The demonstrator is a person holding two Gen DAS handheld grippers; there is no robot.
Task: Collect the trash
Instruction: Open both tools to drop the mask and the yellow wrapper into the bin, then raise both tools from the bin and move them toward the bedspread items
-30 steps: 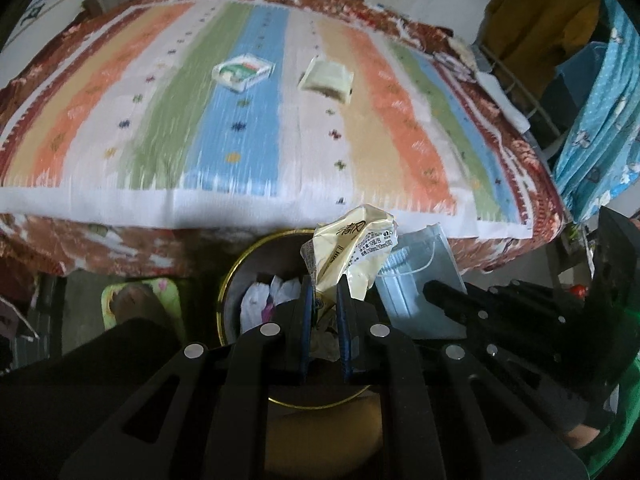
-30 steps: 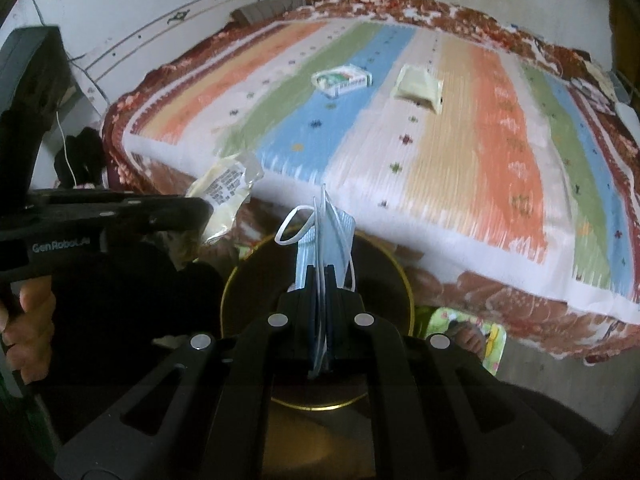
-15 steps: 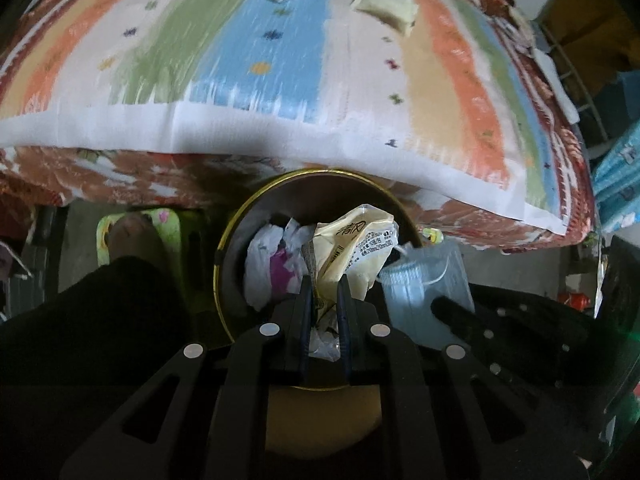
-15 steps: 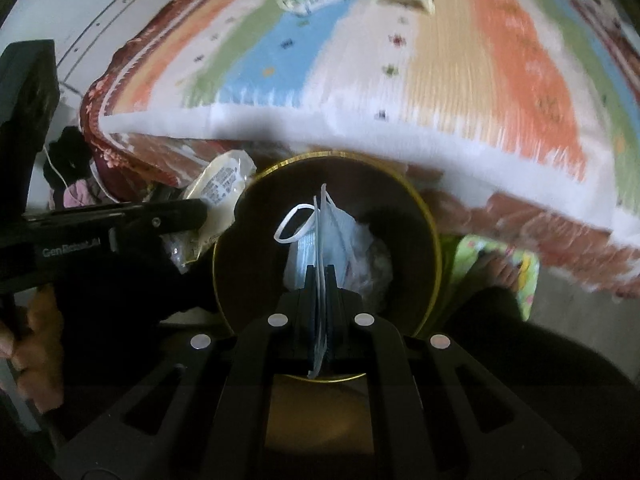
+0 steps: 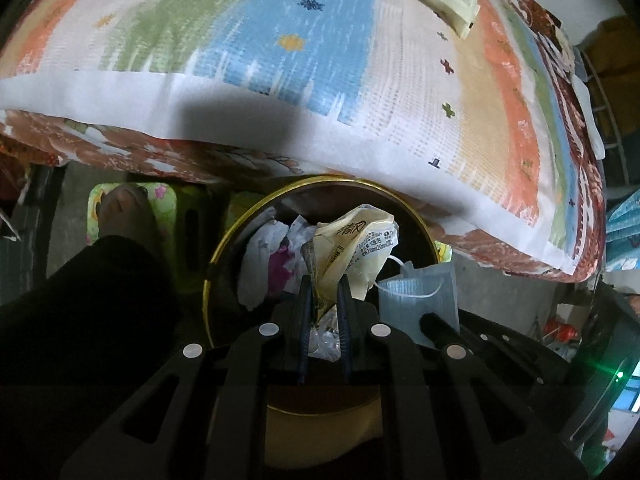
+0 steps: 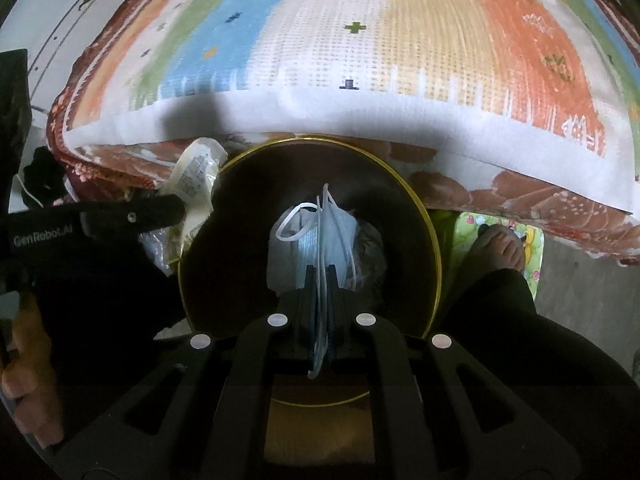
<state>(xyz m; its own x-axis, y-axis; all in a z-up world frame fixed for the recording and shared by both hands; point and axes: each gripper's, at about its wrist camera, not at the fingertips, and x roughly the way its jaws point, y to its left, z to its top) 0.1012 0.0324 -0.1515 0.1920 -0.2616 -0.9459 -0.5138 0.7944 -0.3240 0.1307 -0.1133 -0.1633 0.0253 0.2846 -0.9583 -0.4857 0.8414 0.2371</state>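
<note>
Both tongs have dropped toward the bin [image 5: 212, 280]: left tongs [image 5: 323, 280] clamp the yellow wrapper [image 5: 352, 248], right tongs [image 6: 321, 270] clamp the face mask [image 6: 316, 236]. Release only once each hangs inside the rim.

Left tongs [image 5: 323, 286] point steeply downward, fingers closed on something thin. Right tongs [image 6: 320, 276] also point downward, fingers pinched almost together on held item. Two tongs sit close side by side. Bare hand [image 6: 24, 380] grips left handle. Bare foot [image 6: 498, 246] beside dark-trousered leg.
</note>
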